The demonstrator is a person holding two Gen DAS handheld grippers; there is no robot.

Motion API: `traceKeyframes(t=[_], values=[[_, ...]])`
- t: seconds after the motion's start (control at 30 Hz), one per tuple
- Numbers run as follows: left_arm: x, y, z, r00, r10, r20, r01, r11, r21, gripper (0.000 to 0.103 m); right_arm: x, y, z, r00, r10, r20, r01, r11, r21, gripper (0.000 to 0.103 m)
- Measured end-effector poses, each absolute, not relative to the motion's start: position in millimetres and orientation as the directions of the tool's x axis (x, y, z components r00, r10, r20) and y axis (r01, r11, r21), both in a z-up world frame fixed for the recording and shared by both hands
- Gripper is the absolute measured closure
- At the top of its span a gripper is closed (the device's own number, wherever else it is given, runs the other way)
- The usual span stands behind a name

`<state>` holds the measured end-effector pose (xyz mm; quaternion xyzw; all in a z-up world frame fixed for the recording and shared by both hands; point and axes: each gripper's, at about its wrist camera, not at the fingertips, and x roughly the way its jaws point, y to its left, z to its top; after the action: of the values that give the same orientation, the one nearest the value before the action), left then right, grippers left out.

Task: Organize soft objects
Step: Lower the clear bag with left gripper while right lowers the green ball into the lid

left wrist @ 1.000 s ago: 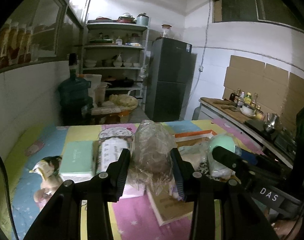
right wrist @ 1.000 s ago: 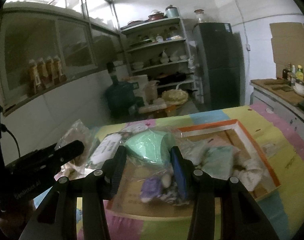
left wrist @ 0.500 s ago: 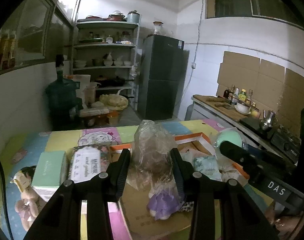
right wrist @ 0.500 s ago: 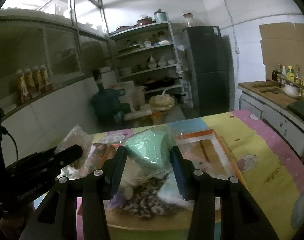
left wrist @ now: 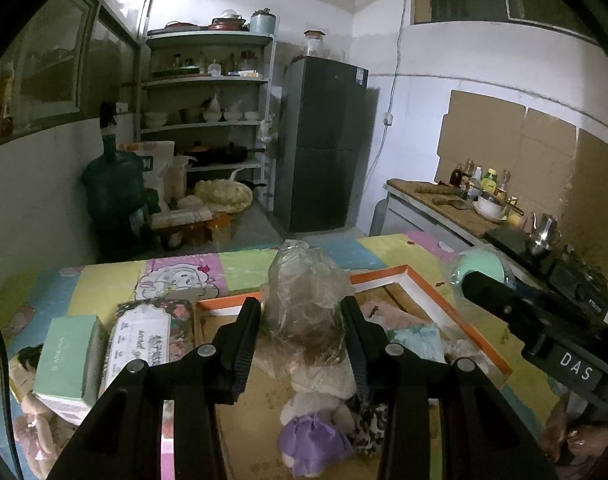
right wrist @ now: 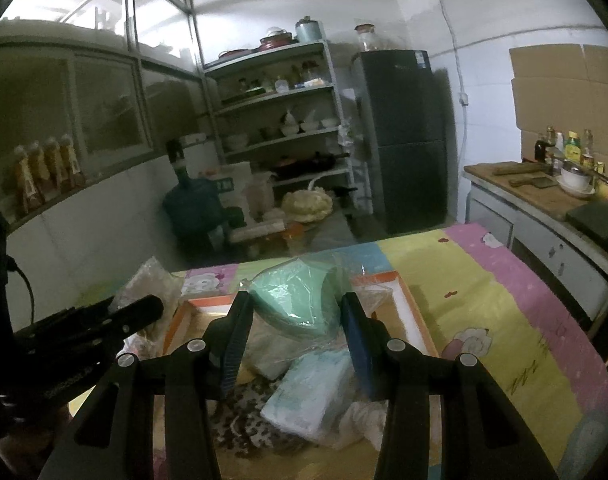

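My left gripper (left wrist: 302, 326) is shut on a clear plastic bag (left wrist: 306, 296) with a brownish soft thing inside, held above the cardboard box (left wrist: 456, 312) with the orange and white rim. My right gripper (right wrist: 296, 326) is shut on a clear bag holding a mint-green soft item (right wrist: 300, 300), also over that box (right wrist: 408, 312). In the box lie a plush toy with a purple dress (left wrist: 312, 436), a leopard-print cloth (right wrist: 248, 416) and a pale blue packet (right wrist: 308, 392). The right gripper's bag (left wrist: 480, 268) shows at the right of the left wrist view.
A mint-green box (left wrist: 66, 360), a floral tissue pack (left wrist: 150, 340) and a doll (left wrist: 30, 408) lie left of the box on the colourful mat (right wrist: 504, 320). A counter with bottles (right wrist: 544, 188), a fridge (left wrist: 324, 140), shelves (left wrist: 208, 120) and a water jug (left wrist: 112, 192) stand beyond.
Both grippers have moved to the right over the box with their bags still held. The tissue pack and green box have slid towards the left edge of the left wrist view.
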<state>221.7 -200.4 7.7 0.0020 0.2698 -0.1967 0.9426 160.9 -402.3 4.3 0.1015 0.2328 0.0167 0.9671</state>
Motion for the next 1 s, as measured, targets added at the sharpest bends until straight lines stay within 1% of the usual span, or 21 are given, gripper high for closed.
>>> traceKeyframes(t=[0.23, 0.43, 0.77, 1.0], values=[[245.2, -204.8, 5.0, 0.762, -0.367, -0.533, 0.362, 0.924, -0.119, 0.062, 180.5, -413.8, 2.0, 0.880, 0.082, -0.467, 0.016, 0.979, 0.202, 0.056], [264.9, -210.5, -1.0, 0.744, -0.358, -0.564, 0.349, 0.928, -0.128, 0.062, 207.0, -420.4, -5.3, 0.857, 0.086, -0.507, 0.017, 0.981, 0.194, 0.056], [292.3, -212.9, -24.3, 0.705, -0.331, -0.627, 0.315, 0.938, -0.143, 0.062, 249.6, -434.2, -24.4, 0.800, 0.145, -0.582, 0.004, 0.969, 0.247, 0.056], [302.1, -215.3, -39.8, 0.669, -0.330, -0.666, 0.306, 0.939, -0.158, 0.062, 266.1, -434.4, -38.0, 0.769, 0.152, -0.621, 0.005, 0.970, 0.243, 0.056]])
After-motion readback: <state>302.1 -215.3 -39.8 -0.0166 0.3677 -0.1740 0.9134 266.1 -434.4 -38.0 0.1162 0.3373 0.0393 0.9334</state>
